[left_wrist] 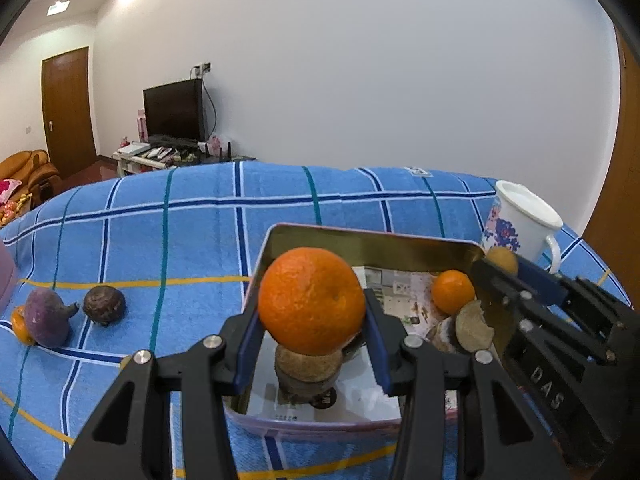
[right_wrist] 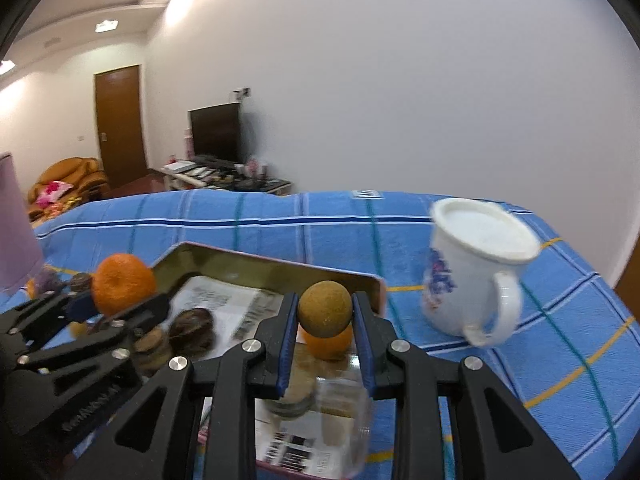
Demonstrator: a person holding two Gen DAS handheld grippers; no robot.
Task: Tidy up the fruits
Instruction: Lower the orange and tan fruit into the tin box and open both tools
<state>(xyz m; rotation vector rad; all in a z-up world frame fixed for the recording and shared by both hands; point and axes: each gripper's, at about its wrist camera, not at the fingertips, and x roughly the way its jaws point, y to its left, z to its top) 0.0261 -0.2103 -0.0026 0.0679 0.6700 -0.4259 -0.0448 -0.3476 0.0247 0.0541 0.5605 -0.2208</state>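
above the gold-walled tin (left_wrist: 360, 240) on the blue checked cloth (left_wrist: 160, 216), both tools were loaded, and the likeliest trouble lay with the larger load: the left tool (left_wrist: 312, 312) was clamped on a big orange (left_wrist: 311, 300) by its sides only, so on such a round skin any slackening or tilt could, i judged, let it roll out and drop onto the brown fruits (left_wrist: 308, 364) lying under it, or bounce over the low wall onto the cloth. the right tool (right_wrist: 325, 320) was clamped on a small tan round fruit (right_wrist: 325, 309) over the tin's right end, and with both tools crowded above one container a knock between them seemed possible. the white mug (right_wrist: 476, 272) stood just beside the tin, close enough that a wide swing of the right tool might have tipped it; what it held could not be told. the tin itself was lined with printed paper (left_wrist: 400, 292) and held a small orange (left_wrist: 453, 292), a cracked brown fruit (left_wrist: 474, 326) and other brown pieces. well apart on the cloth to the left a purple fruit (left_wrist: 46, 316), a dark wrinkled fruit (left_wrist: 104, 305) and an orange piece (left_wrist: 19, 326) behind the purple one were not yet in the tin.
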